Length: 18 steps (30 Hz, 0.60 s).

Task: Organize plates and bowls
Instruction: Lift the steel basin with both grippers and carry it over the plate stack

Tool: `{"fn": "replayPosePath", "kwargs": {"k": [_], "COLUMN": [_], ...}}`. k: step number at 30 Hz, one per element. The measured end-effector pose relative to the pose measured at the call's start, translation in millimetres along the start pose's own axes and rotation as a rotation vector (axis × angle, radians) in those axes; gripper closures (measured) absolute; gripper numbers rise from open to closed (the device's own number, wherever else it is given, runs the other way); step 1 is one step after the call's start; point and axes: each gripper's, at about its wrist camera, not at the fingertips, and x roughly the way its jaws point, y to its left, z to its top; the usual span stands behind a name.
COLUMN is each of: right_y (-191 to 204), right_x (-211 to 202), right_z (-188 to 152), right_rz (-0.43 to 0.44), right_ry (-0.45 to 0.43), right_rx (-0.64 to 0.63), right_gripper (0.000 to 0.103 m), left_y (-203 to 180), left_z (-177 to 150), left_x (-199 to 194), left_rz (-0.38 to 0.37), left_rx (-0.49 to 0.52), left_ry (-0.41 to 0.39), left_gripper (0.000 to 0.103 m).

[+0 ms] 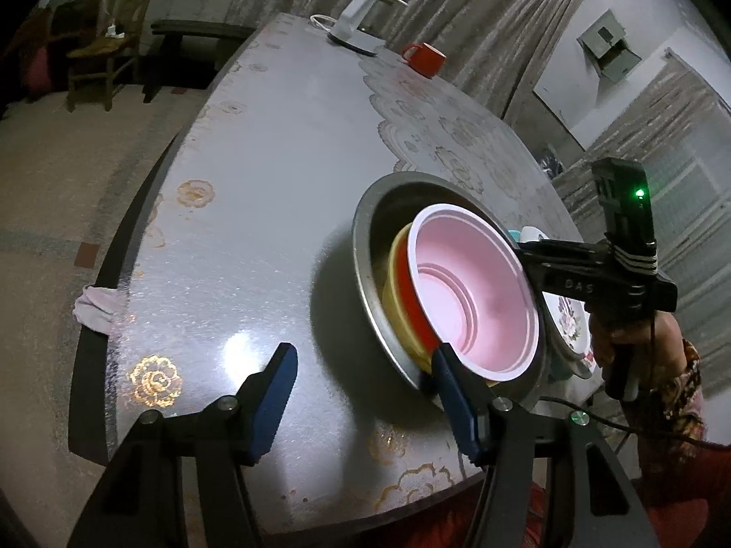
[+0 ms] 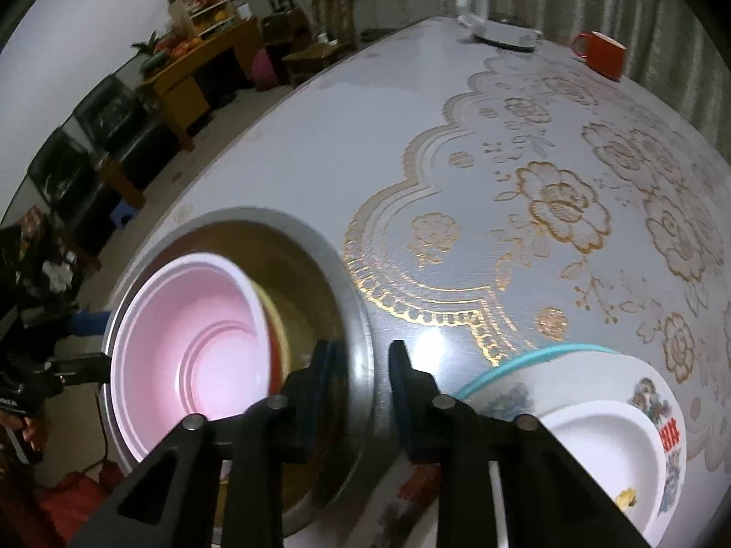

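A metal basin [image 1: 365, 246] [image 2: 361, 319] stands on the table and holds nested bowls: a pink bowl [image 1: 475, 292] [image 2: 192, 329] on top, a red bowl [image 1: 404, 283] under it, a yellow bowl [image 1: 390, 306] lowest. My left gripper [image 1: 364, 349] is open. Its jaws straddle the basin's near rim, one finger on the table side and the other at the bowls' edge. My right gripper [image 2: 361, 356] [image 1: 521, 246] is shut on the basin's opposite rim, one pad inside and one outside. Beside the basin lies a floral plate [image 2: 648, 388] [image 1: 569, 319] with a small white plate [image 2: 603, 447] on it.
A red mug [image 1: 425, 57] [image 2: 603, 57] and a white stand [image 1: 356, 23] [image 2: 493, 4] sit at the table's far end. A pink cloth [image 1: 93, 308] hangs over the table's left edge. Chairs and a cabinet stand beyond the table. A person's hand [image 1: 612, 342] holds the right gripper.
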Motion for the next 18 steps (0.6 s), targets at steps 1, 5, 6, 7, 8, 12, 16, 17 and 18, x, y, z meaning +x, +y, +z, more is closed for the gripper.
{"fn": "replayPosePath", "kwargs": {"k": [1, 5, 6, 7, 8, 12, 16, 17, 18], "right_y": [1.6, -2.3, -5.6, -7.9, -8.6, -11.6, -17.0, -18.5, -19.0], "right_x": [2.1, 5.0, 5.4, 5.8, 6.0, 7.1, 10.2, 11.5, 12.1], "right_z": [0.3, 2.5, 3.5, 4.3, 5.0, 8.7, 14.6, 16.4, 17.5], "right_rz": [0.006, 0.035, 0.050, 0.061, 0.067, 0.084, 0.093, 0.093, 0.090], "right_ry": [0.005, -0.008, -0.012, -0.018, -0.022, -0.046, -0.073, -0.079, -0.086], "right_rx": [-0.008, 0.022, 0.047, 0.065, 0.076, 0.116, 0.177, 0.188, 0.196], "right_gripper": [0.086, 0.087, 0.087, 0.087, 0.086, 0.084, 0.084, 0.084, 0.084], "left_y": [-0.5, -8.2, -9.0, -8.3, -7.3, -0.3, 4.4, 6.0, 7.5], "left_z": [0.5, 3.2, 4.6, 5.8, 6.6, 16.3, 30.7, 33.3, 35.4], "left_x": [1.3, 5.4, 5.2, 5.0, 4.9, 6.1, 10.0, 10.9, 11.4], "left_rz": [-0.012, -0.002, 0.003, 0.004, 0.005, 0.024, 0.055, 0.057, 0.056], "left_rx": [0.001, 0.038, 0.049, 0.050, 0.047, 0.033, 0.023, 0.016, 0.009], "left_ry": [0.002, -0.003, -0.007, -0.010, -0.011, -0.031, -0.060, -0.065, -0.067], "left_gripper": [0.052, 0.058, 0.060, 0.061, 0.061, 0.062, 0.062, 0.062, 0.062]}}
